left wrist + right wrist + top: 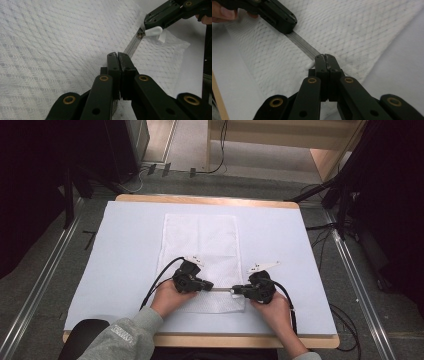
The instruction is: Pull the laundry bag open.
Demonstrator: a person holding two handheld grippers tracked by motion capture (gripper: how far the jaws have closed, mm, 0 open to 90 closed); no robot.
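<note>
Mesh bag [200,252], white and woven in a fine diamond pattern, lay flat on the pale table cover [125,250], its long sides running away from the person and its near end between the two grippers. We noted a grey zipper strip [131,46] running across that near end, with a small metal slider and white pull tab [154,31] at the right gripper's end. We judged the bag light, limp and thin, likely to wrinkle or lift off the cover under any sideways pull, while the zipper strip appeared the firmest part and so the sensible place for a hold. The left gripper [203,285] had its jaws pressed together on the strip at the bag's left part, no gap showing between them in the left gripper view. The right gripper [236,290] had its jaws likewise closed, apparently on the zipper's end by the pull tab near the bag's right edge. We judged that the fine mesh could snag on the slider, and that steady tension between both holds would be needed. The person's hands [169,299] rested low on the cover, near the table's wooden front edge [200,339].
</note>
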